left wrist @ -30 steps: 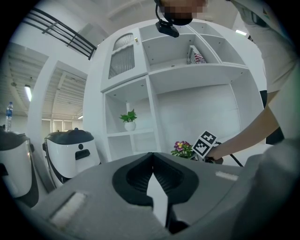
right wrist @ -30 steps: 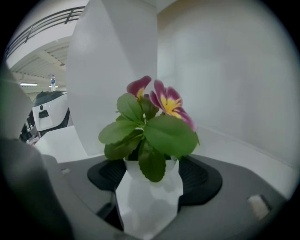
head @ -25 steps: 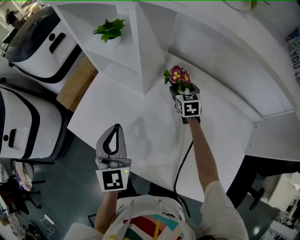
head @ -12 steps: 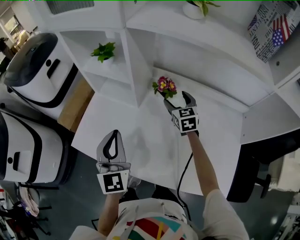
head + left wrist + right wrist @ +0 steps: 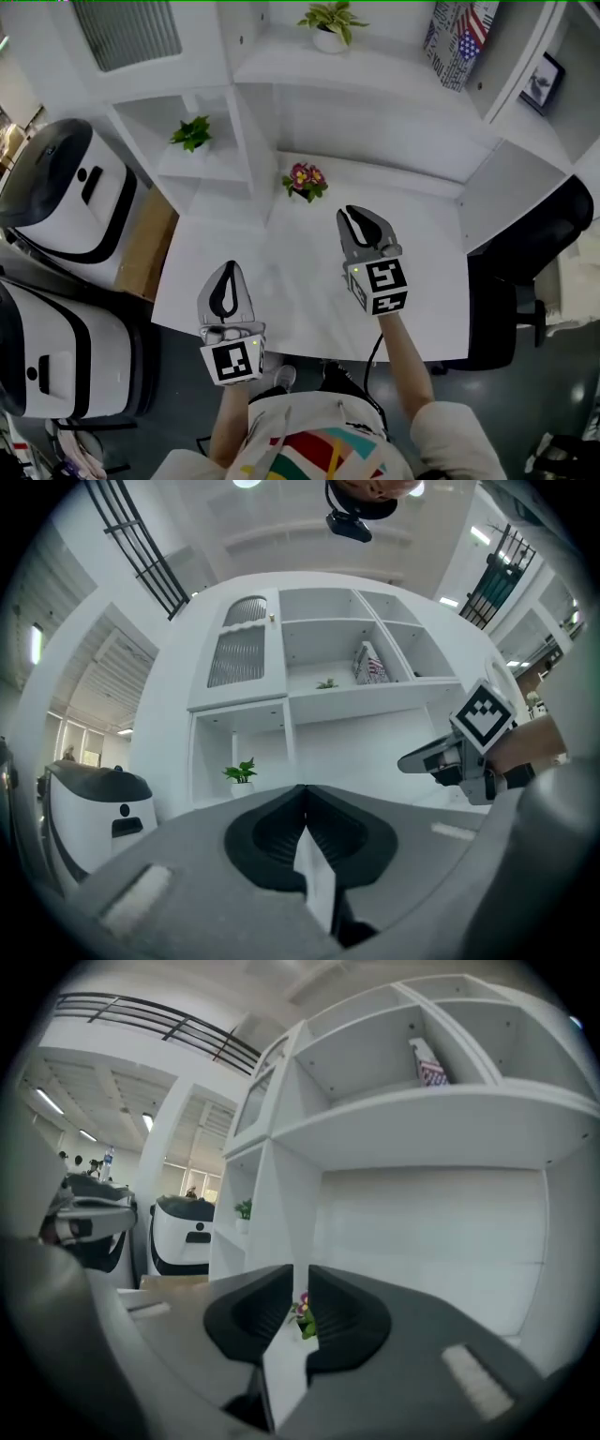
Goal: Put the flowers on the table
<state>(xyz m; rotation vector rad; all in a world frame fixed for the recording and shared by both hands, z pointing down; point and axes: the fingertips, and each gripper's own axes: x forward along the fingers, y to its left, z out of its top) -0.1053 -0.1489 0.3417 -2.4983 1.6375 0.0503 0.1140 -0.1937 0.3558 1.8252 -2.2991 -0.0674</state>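
Right tool [image 5: 360, 214] hovers over the table [image 5: 427, 281] – jaws just closing to a narrow slit, empty – well apart from the potted flowers [image 5: 305, 179]; left tool [image 5: 228, 267] is closed, empty.

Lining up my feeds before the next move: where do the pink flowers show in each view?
Head view: pink flowers at the far edge of the table, beyond the right hand-held gripper.
Left gripper view: not in it.
Right gripper view: low centre, through the narrow slit between its jaws, which have just been closing with nothing between them.
Shared landmark: the green plant in the left cubby.
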